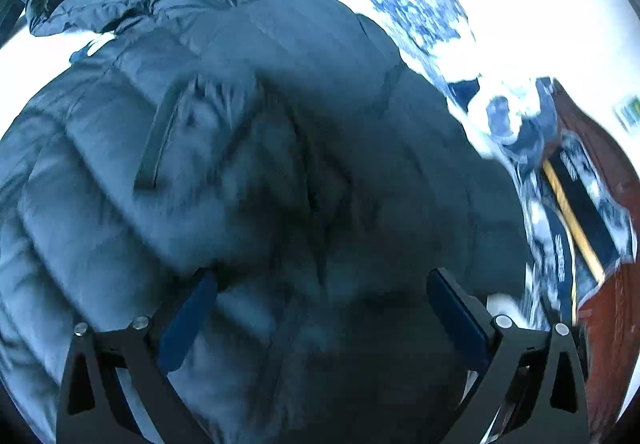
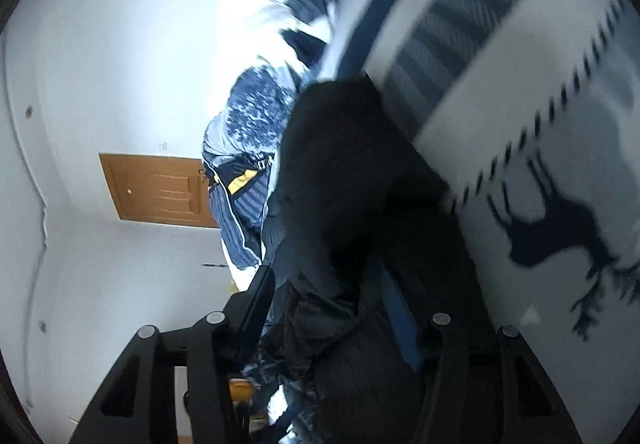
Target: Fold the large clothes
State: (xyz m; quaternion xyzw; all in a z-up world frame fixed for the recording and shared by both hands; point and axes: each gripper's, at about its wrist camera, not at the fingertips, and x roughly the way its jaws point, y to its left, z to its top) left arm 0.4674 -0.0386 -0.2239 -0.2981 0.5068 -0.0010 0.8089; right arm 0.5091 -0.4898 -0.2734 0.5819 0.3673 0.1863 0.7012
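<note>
A dark blue-grey puffer jacket (image 1: 280, 104) lies spread on the bed and fills most of the left wrist view, its quilted panels puffed up and a dark pocket strip (image 1: 156, 148) on its left part. My left gripper (image 1: 324, 296) hovers just over it, open wide, with nothing pinched between the blue pads (image 1: 192, 320). In the right wrist view, which is rolled sideways, a bunched edge of the jacket (image 2: 340, 164) runs between the fingers of my right gripper (image 2: 328, 304). That gripper stands part open, and the inner face of its blue pad (image 2: 400, 324) still shows bare.
A white bedcover with blue stripes and a dark deer print (image 2: 560, 164) lies under the jacket. A blue-and-white patterned quilt (image 1: 416, 4) is heaped beyond it. A navy garment with a yellow stripe (image 1: 576, 212) hangs by the red-brown bed edge (image 1: 608, 324). Beyond stand a white wall and a wooden door (image 2: 160, 188).
</note>
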